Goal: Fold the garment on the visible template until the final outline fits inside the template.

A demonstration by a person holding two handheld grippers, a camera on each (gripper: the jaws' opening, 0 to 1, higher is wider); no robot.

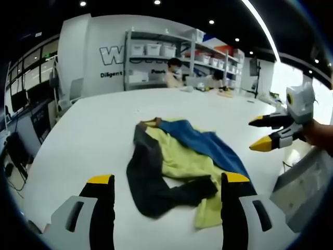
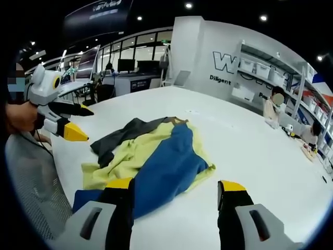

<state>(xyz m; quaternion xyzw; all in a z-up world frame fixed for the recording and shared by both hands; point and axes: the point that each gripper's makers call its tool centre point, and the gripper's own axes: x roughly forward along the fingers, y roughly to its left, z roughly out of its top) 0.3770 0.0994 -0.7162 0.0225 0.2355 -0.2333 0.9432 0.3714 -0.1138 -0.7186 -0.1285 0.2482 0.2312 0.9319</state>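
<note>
Left gripper view: a large white table (image 1: 104,125) stretches ahead, and a crumpled garment (image 1: 182,161) lies on it just beyond the jaws. The garment has three colours: a dark grey part at its 9 o'clock side, pale yellow in the middle, and blue running along its 2 o'clock side. The left gripper (image 1: 165,187) hangs low above the table with its two black, yellow-tipped jaws spread wide, one on either side of the near edge of the garment, holding nothing. At 3 o'clock the right gripper (image 1: 263,133) comes in, held by a hand (image 1: 317,133), its jaws parted and empty, in the air beside the blue edge and apart from it. At 12 o'clock, well beyond the table, stand shelves with white bins (image 1: 156,52), and people sit at the far edge.

In the right gripper view the same garment (image 2: 151,156) lies ahead, with blue nearest, yellow under and beside it, and grey at the far 10 o'clock end. The right gripper (image 2: 177,187) has its jaws spread apart; the jaw at 7 o'clock stands in front of the blue cloth, and I cannot tell whether it touches. The left gripper (image 2: 80,122) shows at 9 o'clock, jaws parted, above the table edge near the grey part.
</note>
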